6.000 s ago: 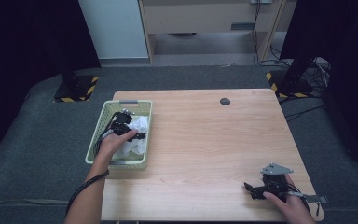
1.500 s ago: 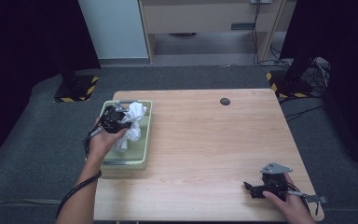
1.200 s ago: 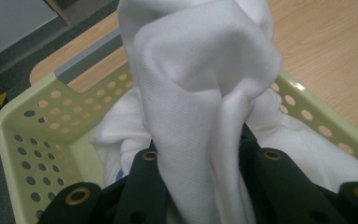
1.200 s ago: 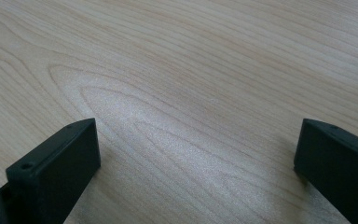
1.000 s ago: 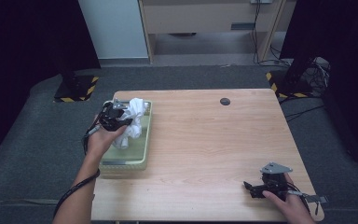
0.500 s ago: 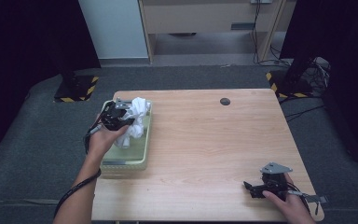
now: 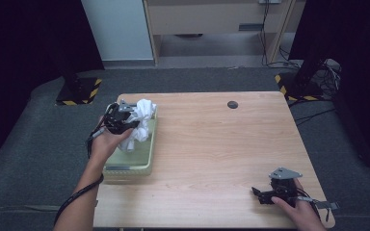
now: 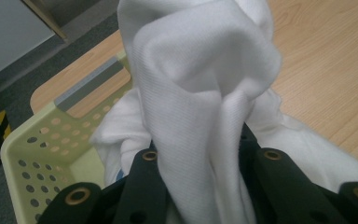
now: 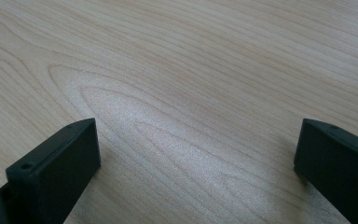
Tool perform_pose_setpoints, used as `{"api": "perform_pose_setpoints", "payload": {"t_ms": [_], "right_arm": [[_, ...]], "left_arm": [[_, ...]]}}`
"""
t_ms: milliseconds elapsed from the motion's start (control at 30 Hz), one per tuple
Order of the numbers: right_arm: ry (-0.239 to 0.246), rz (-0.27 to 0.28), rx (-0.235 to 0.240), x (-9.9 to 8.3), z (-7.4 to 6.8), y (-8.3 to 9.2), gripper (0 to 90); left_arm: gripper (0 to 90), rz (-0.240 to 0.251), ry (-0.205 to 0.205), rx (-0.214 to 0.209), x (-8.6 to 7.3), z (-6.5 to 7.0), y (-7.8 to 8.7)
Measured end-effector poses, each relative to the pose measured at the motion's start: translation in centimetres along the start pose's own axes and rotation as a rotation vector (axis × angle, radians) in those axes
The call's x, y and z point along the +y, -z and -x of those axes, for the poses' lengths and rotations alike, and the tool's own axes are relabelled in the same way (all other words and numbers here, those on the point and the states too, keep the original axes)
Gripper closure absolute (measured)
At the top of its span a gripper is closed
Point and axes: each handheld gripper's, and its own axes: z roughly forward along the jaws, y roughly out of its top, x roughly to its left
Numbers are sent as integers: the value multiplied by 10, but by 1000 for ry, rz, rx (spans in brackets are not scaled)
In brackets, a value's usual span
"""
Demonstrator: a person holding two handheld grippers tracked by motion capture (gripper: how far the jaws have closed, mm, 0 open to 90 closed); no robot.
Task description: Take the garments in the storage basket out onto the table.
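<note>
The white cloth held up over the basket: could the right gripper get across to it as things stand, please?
Probably yes. The right gripper rests open at the table's near right corner, and only bare wood lies between it and the white cloth clamped in the left gripper above the basket.

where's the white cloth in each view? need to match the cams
High view: white cloth at the left, gripped by the left gripper over the green basket.
Left gripper view: centre, bunched between the jaws, rising to the top edge.
Right gripper view: bare wooden table, with open jaws.
Shared landmark: the green basket in the first two; the table in all three.
</note>
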Motion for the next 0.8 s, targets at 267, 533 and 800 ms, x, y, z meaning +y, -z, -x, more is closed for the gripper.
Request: {"api": "perform_pose_setpoints", "payload": {"t_ms": [267, 533, 800], "right_arm": [[1, 1, -1, 0, 0, 0, 5], [1, 0, 0, 0, 0, 0, 5], [0, 0, 1, 0, 0, 0, 5]], "left_arm": [[738, 39, -14, -15, 12, 7, 10], [739, 72, -36, -42, 26, 17, 18], [738, 95, -69, -49, 40, 28, 25]]}}
